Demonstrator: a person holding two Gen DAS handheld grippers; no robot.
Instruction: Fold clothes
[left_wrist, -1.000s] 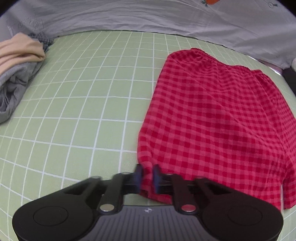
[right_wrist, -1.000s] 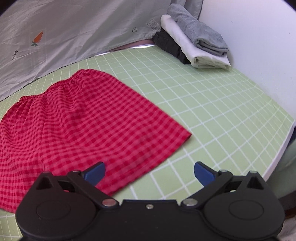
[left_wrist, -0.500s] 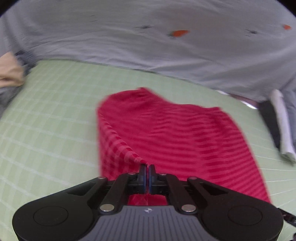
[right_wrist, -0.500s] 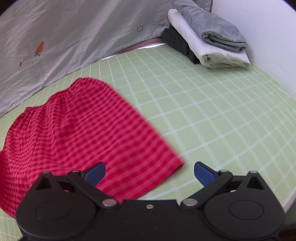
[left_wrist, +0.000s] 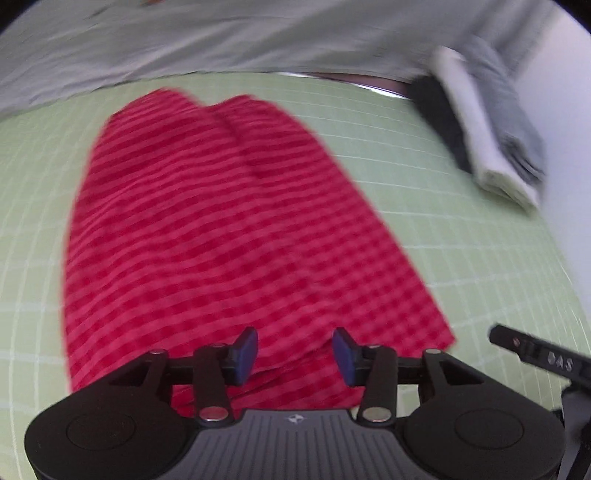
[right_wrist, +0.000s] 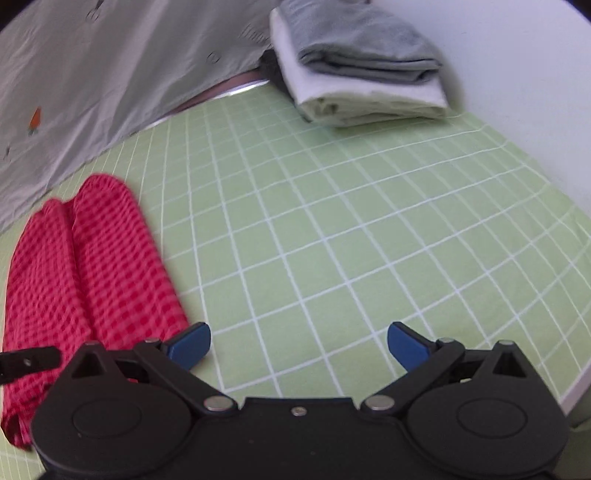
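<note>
1. A pale grey sheet (right_wrist: 110, 74) with small printed motifs hangs behind the work surface, and a white wall closes off the right side.
2. The surface is a light green mat (right_wrist: 351, 229) ruled with a white grid; most of it in the right wrist view is bare.
3. The red checked shorts (left_wrist: 236, 236) lie on the mat's left part as a long, narrow shape with a lengthwise crease running up the middle, so they look folded in half side to side. The left wrist view is blurred, so finer edges cannot be told.
4. At the far right corner sits a stack of folded clothes (right_wrist: 362, 70): grey on top, white beneath, something dark at the back.
5. The left gripper (left_wrist: 294, 351) hangs over the near hem with its jaws apart and no cloth between them.
6. The right gripper (right_wrist: 298, 343) hangs over bare mat just beside the shorts' right edge, jaws spread wide and empty.
7. Judging by this, the first fold is laid down. The next move likely calls for pinching the near hem and carrying it toward the waistband, with both layers kept aligned.
</note>
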